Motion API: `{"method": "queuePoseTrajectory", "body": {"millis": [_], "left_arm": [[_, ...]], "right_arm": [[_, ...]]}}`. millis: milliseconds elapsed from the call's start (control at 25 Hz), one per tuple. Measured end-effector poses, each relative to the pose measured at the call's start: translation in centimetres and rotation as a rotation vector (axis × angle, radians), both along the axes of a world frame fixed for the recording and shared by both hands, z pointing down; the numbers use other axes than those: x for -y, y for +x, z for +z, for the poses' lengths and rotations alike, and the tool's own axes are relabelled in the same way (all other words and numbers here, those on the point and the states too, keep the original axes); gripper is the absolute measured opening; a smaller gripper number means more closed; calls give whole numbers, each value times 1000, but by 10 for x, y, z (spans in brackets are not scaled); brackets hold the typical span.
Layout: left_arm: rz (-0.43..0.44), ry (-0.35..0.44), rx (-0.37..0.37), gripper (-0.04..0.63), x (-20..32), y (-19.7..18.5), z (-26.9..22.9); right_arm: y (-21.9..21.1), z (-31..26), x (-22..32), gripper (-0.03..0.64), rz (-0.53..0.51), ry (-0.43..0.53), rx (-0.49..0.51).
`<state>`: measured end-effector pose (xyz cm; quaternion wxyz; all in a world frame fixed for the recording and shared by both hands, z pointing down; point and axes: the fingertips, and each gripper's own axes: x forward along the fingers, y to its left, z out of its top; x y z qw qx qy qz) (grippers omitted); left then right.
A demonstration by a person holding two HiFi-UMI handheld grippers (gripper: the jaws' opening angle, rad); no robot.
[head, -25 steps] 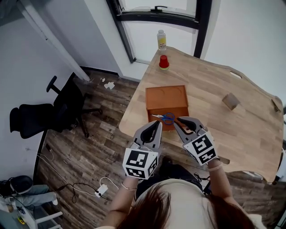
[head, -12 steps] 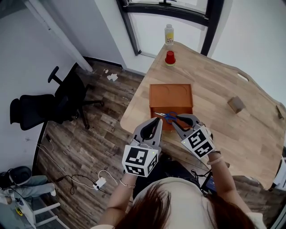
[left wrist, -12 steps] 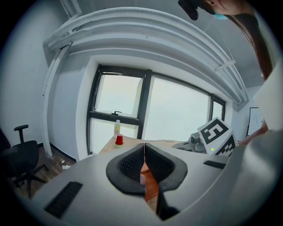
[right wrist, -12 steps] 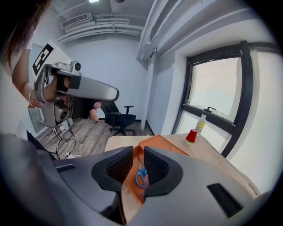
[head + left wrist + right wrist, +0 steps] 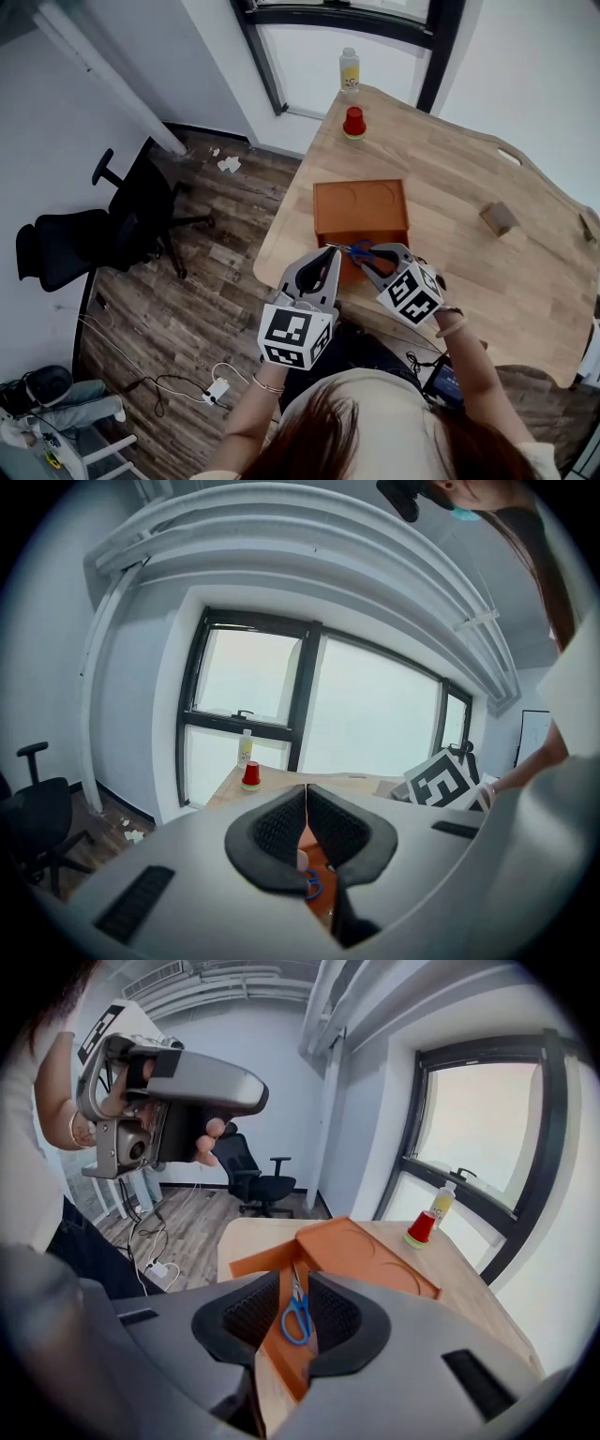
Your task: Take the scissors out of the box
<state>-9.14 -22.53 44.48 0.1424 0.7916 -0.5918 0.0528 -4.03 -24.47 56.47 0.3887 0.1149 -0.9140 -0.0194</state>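
Scissors (image 5: 296, 1305) lie in the orange box (image 5: 361, 1258), blades toward 12 o'clock, untouched between the jaws of the right gripper (image 5: 292, 1286) — just opened; left gripper (image 5: 306, 794) clenched.

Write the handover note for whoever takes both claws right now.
The left claw is shut and empty, just short of the box.
The right claw is open, and its jaws have just been opening. It tilts down at the box's front. The scissors show between its pads, not gripped.
The blue-handled scissors lie on the orange box's open front part, near the table edge closest to the person.
Done: the right claw is lined up on the scissors.
Left: close on the scissors and lift them out of the box.
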Motion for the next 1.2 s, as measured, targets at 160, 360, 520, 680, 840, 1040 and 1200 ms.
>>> {"method": "queuePoseTrajectory", "body": {"millis": [160,360,520,680,840,1040,1200], "left_arm": [[27,-4,2,20,10,-5,4],[59,-15,-3,20,20,-7,10],[85,-30,-4,20,26,-9,15],[107,-40,-3,20,32,-13,20],[124,-47,0,20,39,-17,23],[136,-58,-2,20,45,-23,28],[137,-66,-5,20,49,-30,31]], "right_arm": [[-1,19,4,121,-3,-19,-44],[-3,42,8,124,-18,-36,-106],[-5,58,12,126,-21,-56,-147],[-7,78,14,129,-35,-73,-203],[-9,94,17,132,-51,-84,-254],[-9,115,22,137,-56,-117,-312],[-12,126,25,139,-55,-132,-341]]}}
